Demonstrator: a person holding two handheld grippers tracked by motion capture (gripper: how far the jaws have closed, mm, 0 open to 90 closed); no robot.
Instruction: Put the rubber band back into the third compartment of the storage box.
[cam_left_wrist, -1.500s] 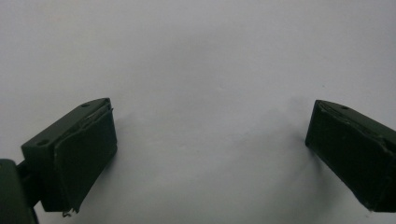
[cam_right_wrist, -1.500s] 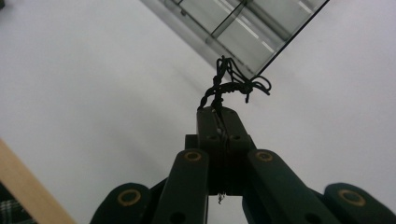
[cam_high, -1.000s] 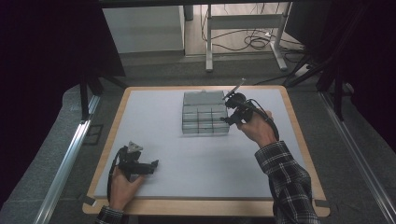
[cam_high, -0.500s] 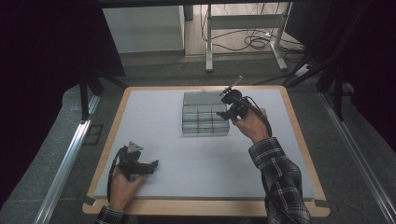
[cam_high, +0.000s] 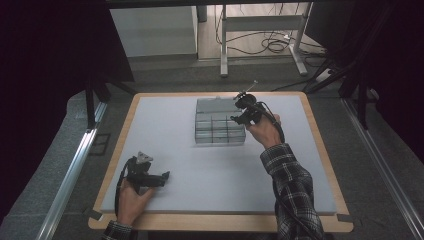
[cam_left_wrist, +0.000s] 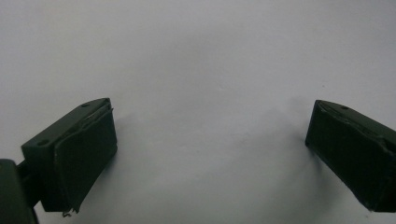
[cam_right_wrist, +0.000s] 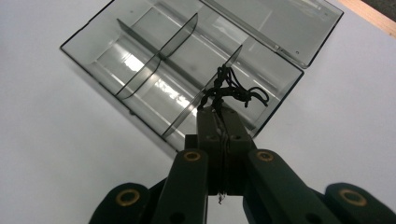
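Pale grey mat over a wood-edged table, dark floor and desk legs beyond its far edge. Clear plastic compartment box toward the far side of the mat, lid open and lying flat behind it, thin dividers splitting the inside into cells.

Right gripper just at the box's right edge, held in a hand with a plaid sleeve behind it. Jaws pressed together in the right gripper view, clamped on a small tangle of black cord. Cord bunched and looped at the tips, hanging over the box's nearest cell, close to a divider; whether touching the box floor, cannot tell. Box seen at an angle there, cells bare of other contents, lid hinged back onto the mat.

Left gripper well apart from the box, down at the near left of the mat, resting low with a hand behind it. Jaws spread wide in the left gripper view, pads far apart, plain mat between them.
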